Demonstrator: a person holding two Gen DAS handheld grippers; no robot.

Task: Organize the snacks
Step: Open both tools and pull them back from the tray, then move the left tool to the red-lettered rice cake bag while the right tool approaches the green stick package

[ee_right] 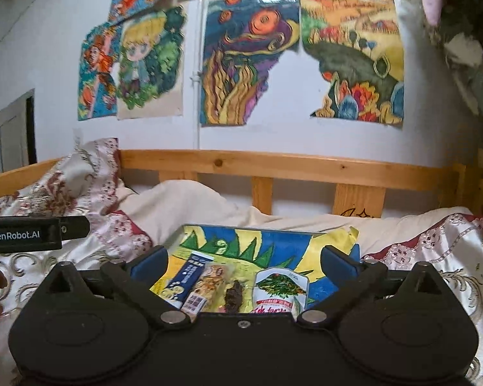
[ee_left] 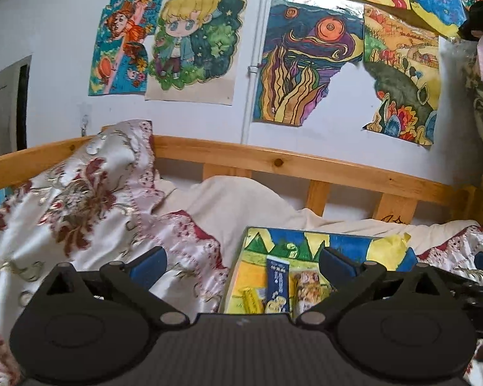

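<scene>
Both claws (ee_left: 243, 265) (ee_right: 244, 265) apparently empty, agape.

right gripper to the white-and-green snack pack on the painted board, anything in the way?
Nothing visible. The right gripper is open and empty, raised above the painted board. The white-and-green snack pack lies flat just ahead of it, below the jaws. The dark snack lies beside it on the left, not across the path.
</scene>
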